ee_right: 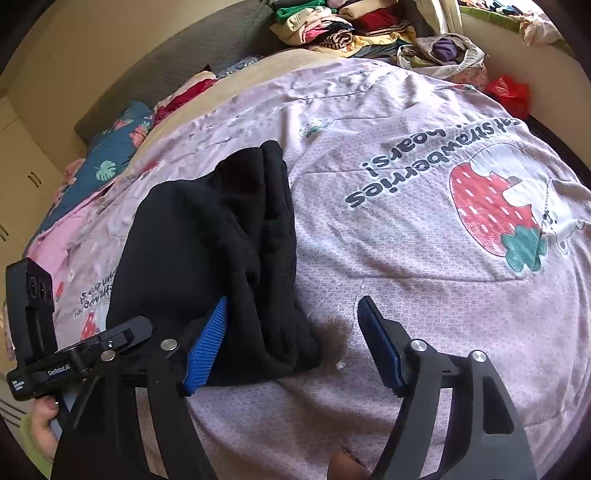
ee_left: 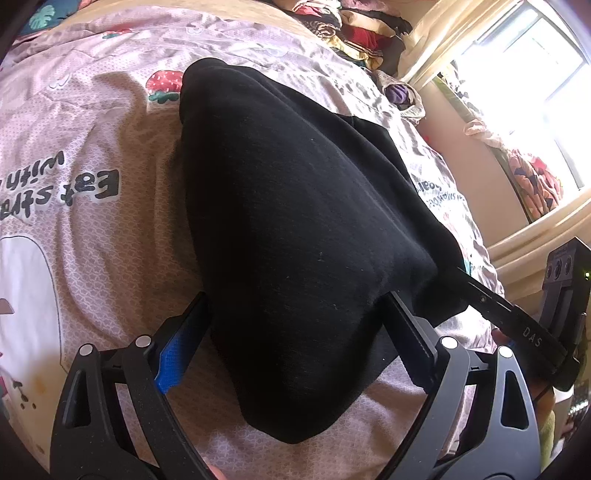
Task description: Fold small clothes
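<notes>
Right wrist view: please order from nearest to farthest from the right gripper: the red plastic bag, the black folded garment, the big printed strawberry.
1. Black folded garment, at the left finger.
2. Big printed strawberry, right, middle.
3. Red plastic bag, far right corner.

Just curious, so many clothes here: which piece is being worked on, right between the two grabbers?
The plain black knit garment, spread alone on the pink strawberry-print bedsheet. The other clothes are colourful ones in a pile at the bed's far end.

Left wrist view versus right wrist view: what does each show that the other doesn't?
Only the left wrist view: the bright window, and the left gripper with its fingers astride the black fabric garment.
Only the right: the big red strawberry print and the open right gripper.
Both: the garment, the pink printed bedsheet, and the pile of colourful clothes.
</notes>
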Available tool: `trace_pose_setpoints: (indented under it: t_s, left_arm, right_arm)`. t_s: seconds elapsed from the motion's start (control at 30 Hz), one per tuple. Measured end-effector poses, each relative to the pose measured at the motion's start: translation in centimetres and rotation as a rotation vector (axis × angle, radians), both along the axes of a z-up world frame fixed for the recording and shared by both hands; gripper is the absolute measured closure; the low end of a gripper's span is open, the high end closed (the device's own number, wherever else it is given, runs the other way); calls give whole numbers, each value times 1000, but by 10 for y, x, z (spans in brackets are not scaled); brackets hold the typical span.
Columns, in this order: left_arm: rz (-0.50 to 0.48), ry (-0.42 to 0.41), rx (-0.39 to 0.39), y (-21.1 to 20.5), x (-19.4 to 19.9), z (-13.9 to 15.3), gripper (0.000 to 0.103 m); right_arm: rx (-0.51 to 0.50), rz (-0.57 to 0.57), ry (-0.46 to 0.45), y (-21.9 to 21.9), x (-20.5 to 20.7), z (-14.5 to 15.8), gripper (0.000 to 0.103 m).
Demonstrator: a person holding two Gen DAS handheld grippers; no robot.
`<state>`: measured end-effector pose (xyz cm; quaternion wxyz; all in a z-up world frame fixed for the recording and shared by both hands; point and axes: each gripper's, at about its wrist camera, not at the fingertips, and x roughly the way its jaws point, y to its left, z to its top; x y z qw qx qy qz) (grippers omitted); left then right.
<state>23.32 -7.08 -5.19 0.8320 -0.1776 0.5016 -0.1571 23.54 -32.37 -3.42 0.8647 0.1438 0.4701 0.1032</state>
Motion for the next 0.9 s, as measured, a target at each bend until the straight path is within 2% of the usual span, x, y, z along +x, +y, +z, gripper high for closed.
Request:
trace_pose_setpoints:
  t_s: [0.07,0.13,0.23,0.4,0.63,0.9]
  left_arm:
    - [2,0,-1,0,0,0,18]
    - [2,-1,2,0,0,1,18]
    - [4,-6,6,1,0,3,18]
    - [15,-34,4,6,-3,13,10]
    - [9,-89,34,5,-19,35,10]
    - [3,-181,102,6,-54,61,10]
  right_arm:
    - [1,0,-3,0,-1,1,27]
    - [-3,-1,-8,0,-3,3,20]
    - [-10,0,-15,-1,-5,6,14]
    - [-22,-5,-39,-3,-13,15,9]
    - [-21,-8,-109,-5,-41,42,5]
    - [-59,20,-219,5,-96,74,5]
